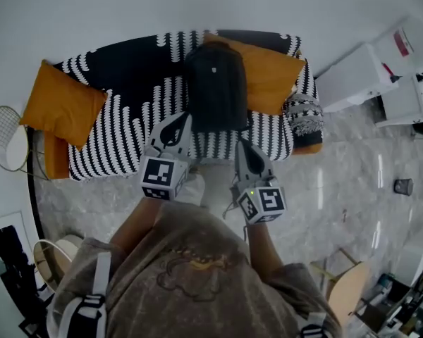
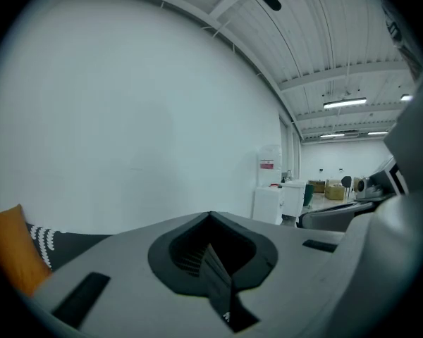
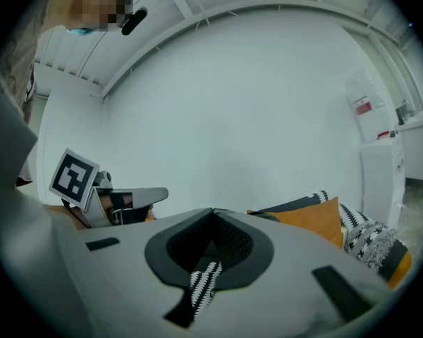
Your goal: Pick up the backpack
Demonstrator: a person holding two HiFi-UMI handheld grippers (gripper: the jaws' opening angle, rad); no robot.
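**Operator:** Where is there room to pass?

**Manual:** At your 12 o'clock the backpack (image 1: 216, 86) stands on the sofa (image 1: 120, 129). The bare seat at 11 o'clock is open as far as the orange cushion (image 1: 63, 104) at 10 o'clock.

**Operator:** And to the right?

**Manual:** Obstructed. A second orange cushion (image 1: 271, 79) lies just beside the backpack at 1 o'clock, with a patterned cushion (image 1: 303, 115) next to it. White cabinets (image 1: 352, 76) stand at 2 o'clock and a wire side table (image 1: 5, 138) at 9 o'clock. You have open floor (image 1: 338, 182) at 3 o'clock.
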